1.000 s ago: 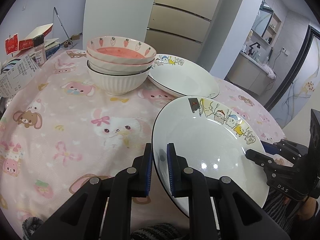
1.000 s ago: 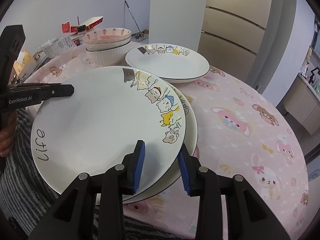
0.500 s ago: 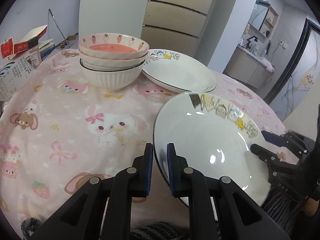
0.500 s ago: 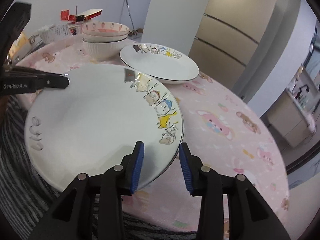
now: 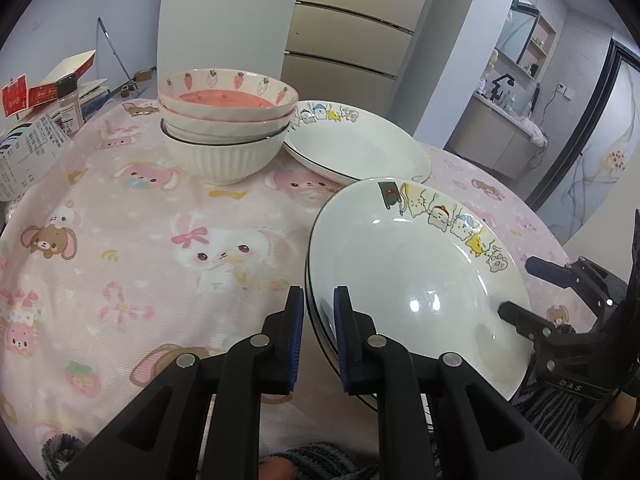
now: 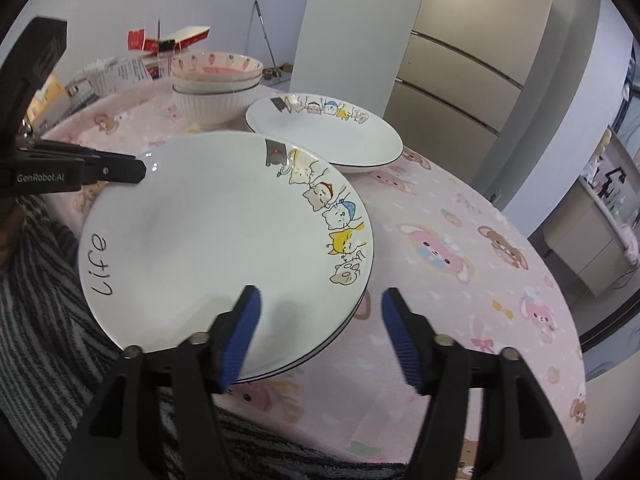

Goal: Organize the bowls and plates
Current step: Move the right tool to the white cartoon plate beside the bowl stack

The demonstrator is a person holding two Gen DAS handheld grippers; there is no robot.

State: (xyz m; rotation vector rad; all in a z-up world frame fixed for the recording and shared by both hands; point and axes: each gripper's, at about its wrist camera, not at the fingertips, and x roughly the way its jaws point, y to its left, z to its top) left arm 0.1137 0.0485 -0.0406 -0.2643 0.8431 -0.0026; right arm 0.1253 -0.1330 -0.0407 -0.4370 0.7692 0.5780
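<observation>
jaws: right gripper point(image 6: 320, 332) just opened, clear of plate stack point(image 6: 224, 240) at table point(image 6: 460, 280) near edge; left gripper point(image 5: 316, 336) apparently clamps the stack's left rim, nearer hand.

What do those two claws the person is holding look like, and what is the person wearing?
Both are black plastic with silver rivets at the joints. The left claw and right claw carry ribbed blue pads on their fingers. White "GenRobot.AI" lettering marks the left one's side. The person wears a grey-and-black striped knit sleeve.
</observation>
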